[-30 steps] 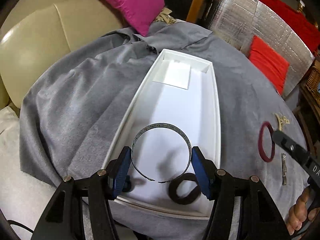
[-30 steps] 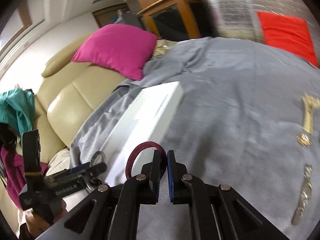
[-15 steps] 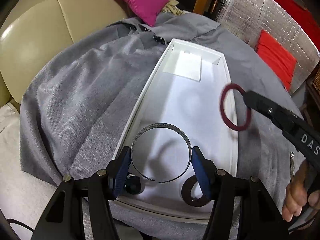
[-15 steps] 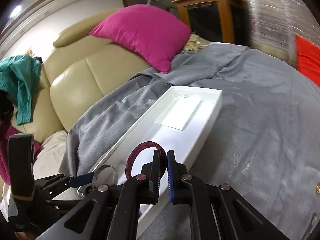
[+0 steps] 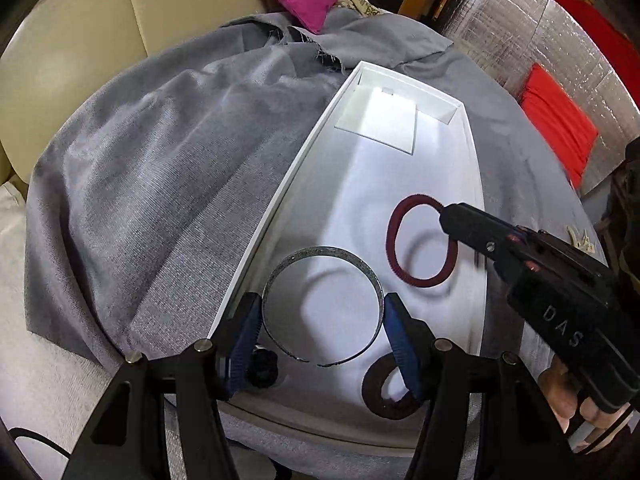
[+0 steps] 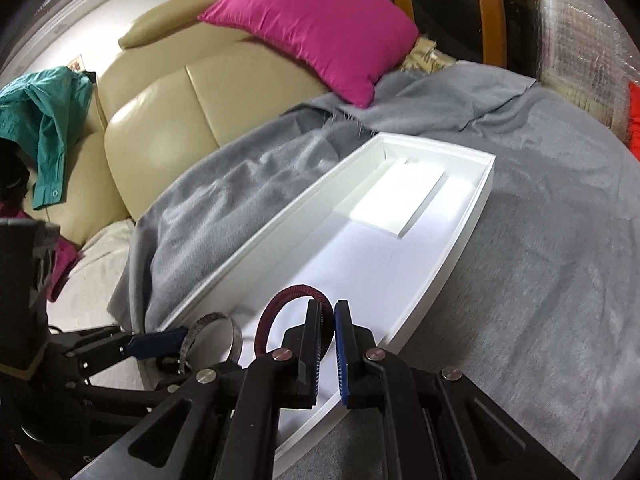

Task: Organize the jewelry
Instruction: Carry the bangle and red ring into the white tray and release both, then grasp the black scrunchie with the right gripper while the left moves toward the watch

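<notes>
A long white tray [image 5: 296,168] lies on a grey cloth [image 5: 160,168]. My left gripper [image 5: 322,320] is shut on a silver bangle [image 5: 280,276], held across its width over the tray's near end. My right gripper [image 6: 328,320] is shut on a dark red bangle [image 6: 276,308] and holds it just above the tray floor; the red bangle also shows in the left wrist view [image 5: 400,268], to the right of the silver one. A dark brown ring [image 5: 376,396] and a small black piece [image 5: 262,368] lie in the tray's near end.
A raised white insert [image 5: 380,120] sits at the tray's far end. A gold ornament [image 5: 580,238] lies on the cloth right of the tray. A beige sofa [image 6: 168,120] with a magenta cushion [image 6: 316,24] stands behind. A silver quilted panel with red cloth [image 5: 560,120] is at the right.
My right gripper has carried the red bangle from the cloth at the right over the tray rim and lowered it toward the tray floor. My left gripper has kept the silver bangle in place.
</notes>
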